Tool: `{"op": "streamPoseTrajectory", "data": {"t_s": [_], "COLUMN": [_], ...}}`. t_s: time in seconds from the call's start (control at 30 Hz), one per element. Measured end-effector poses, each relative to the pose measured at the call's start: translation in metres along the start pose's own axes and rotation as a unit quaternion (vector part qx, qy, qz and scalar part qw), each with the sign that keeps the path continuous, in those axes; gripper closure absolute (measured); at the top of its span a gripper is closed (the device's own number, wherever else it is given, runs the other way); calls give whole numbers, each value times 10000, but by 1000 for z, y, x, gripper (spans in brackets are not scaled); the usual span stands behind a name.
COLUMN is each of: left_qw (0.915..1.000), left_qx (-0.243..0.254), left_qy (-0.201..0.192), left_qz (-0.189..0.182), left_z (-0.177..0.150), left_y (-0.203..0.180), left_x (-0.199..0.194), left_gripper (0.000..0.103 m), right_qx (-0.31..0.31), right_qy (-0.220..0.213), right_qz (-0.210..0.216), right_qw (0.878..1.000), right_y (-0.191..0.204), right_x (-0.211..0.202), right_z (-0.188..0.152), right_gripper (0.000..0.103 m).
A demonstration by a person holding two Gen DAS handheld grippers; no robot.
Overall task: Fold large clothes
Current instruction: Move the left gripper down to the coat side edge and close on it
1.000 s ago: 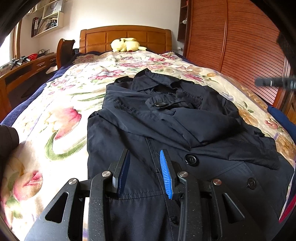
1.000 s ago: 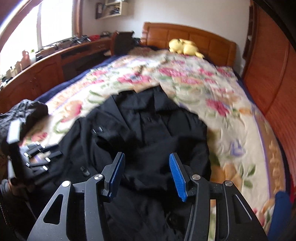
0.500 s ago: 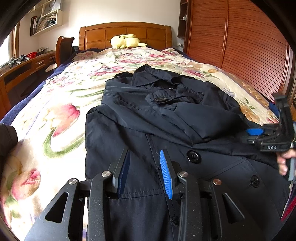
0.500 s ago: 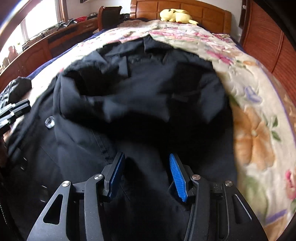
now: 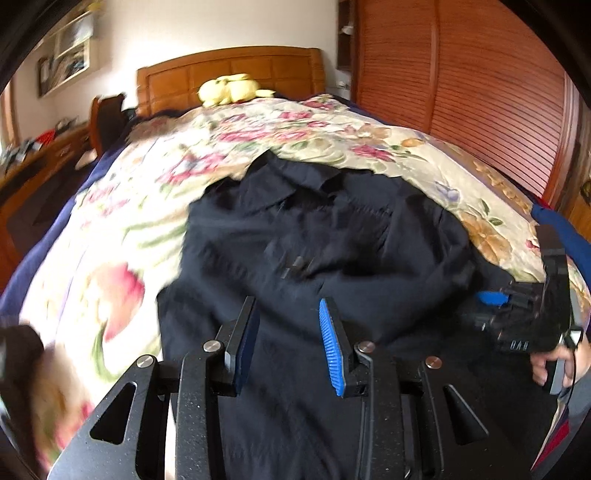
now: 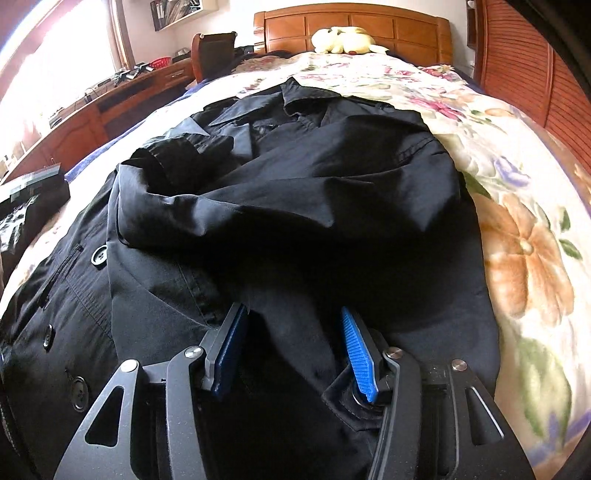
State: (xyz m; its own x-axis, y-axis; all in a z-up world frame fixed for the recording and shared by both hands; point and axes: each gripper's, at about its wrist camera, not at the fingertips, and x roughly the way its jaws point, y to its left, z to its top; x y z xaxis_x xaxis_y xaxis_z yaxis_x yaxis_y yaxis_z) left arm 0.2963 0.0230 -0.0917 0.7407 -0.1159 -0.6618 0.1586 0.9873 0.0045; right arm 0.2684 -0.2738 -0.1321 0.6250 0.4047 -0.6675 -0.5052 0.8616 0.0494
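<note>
- Dark coat [image 6: 303, 192]: a large black buttoned garment lying flat on the bed, collar toward the headboard, hem toward the grippers. One sleeve is folded across the chest, its cuff resting near the coat's left edge as the right wrist view shows it. Round buttons [image 6: 99, 255] run down the front panel.
- Bed cover [image 6: 524, 258]: cream with large pink, orange and green flowers, bare on both sides of the coat.
- Right gripper [image 6: 291, 347]: low over the coat's lower right part, fingers angled down into the cloth. Jaws stand about half apart and have just been opening a little. A fold of black fabric lies between them and bunches against the ribbed blue pad [image 6: 357, 354]; the pads do not pinch it shut. In the left wrist view this gripper [image 5: 491, 298] sits at the coat's right edge, gripped by a hand [image 5: 554, 363].
- Left gripper [image 5: 286, 339]: held above the coat's lower front, clear of the fabric. Jaws part-open, narrower than the right pair, with nothing between them. This view is blurred.
- Wooden headboard [image 6: 354, 26]: at the far end of the bed.
- Yellow plush toy [image 6: 341, 40]: lying against the headboard.
- Slatted wooden wardrobe doors [image 5: 480, 85]: along the bed's right side.
- Wooden desk [image 6: 110, 107]: along the left wall under the window, cluttered with small items too small to tell.
- Wall shelf [image 5: 70, 55]: above the desk.
</note>
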Motion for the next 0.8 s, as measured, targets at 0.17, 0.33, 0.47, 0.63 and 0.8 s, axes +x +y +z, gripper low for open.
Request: {"op": "streamPoseTrajectory", "data": {"t_s": [0.17, 0.33, 0.47, 0.63, 0.8], "left_qw": [9994, 9970, 9937, 9902, 9892], "left_qx": [309, 427, 541, 455, 630], "left_qy": [160, 643, 970, 1316, 1324], "left_qz": [-47, 25, 158, -50, 82], "left_z": [42, 52, 50, 48, 41], "left_y": [-28, -46, -53, -58, -62], "left_x": [31, 80, 111, 126, 123], "left_gripper": [68, 69, 69, 69, 80], "right_qx": [27, 20, 29, 30, 37], "right_qy": [-19, -31, -43, -41, -42], "right_qz": [54, 41, 47, 49, 52], "right_qw": [10000, 10000, 10000, 10000, 10000], "right_y": [-4, -3, -2, -2, -2], "right_x": [-4, -5, -6, -6, -6], "right_z": [-4, -5, -5, -4, -4], "right_gripper": [49, 49, 49, 49, 49]}}
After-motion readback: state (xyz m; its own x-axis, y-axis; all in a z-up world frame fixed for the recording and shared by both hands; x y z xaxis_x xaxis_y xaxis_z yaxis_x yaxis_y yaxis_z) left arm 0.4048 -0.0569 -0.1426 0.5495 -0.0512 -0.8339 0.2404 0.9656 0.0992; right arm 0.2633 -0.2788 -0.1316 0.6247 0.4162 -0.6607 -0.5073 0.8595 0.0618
